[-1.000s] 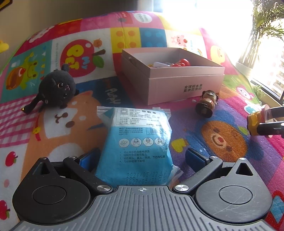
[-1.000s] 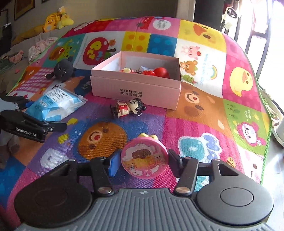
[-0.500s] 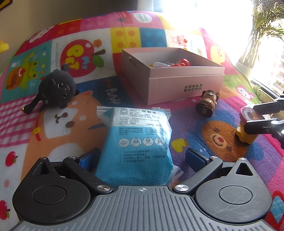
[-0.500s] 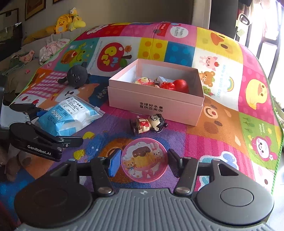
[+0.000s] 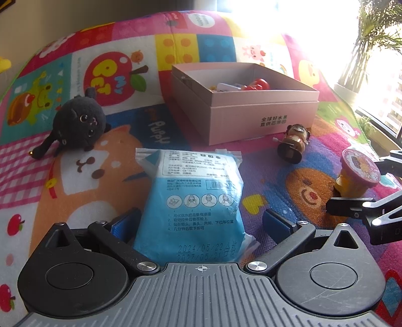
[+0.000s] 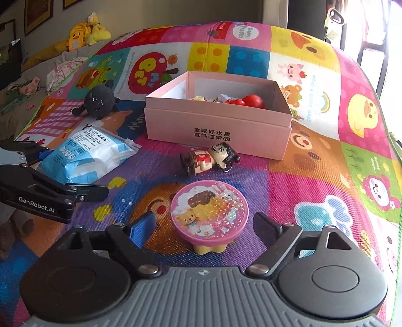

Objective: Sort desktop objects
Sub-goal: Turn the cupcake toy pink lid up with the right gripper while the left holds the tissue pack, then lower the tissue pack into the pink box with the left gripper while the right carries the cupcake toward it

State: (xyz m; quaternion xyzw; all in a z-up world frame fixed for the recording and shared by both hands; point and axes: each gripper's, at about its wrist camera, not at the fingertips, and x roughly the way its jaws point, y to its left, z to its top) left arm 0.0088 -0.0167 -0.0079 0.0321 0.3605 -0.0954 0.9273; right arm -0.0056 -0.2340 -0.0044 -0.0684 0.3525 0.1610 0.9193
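Risk: the pink-lidded toy stands top-heavy on its small yellow base on the soft play mat; a finger brushing it on pull-back could tip it. Right gripper jaws have just been opening, now wide, pads clear, toy between them, short of the pink box. Left gripper open around the blue packet.

This is a home, most likely a child's play corner. A bright cartoon play mat fills each frame. At upper left of the right wrist view, yellow plush toys sit on a sofa beneath framed pictures; a potted plant stands by the sunlit window at upper right of the left wrist view.
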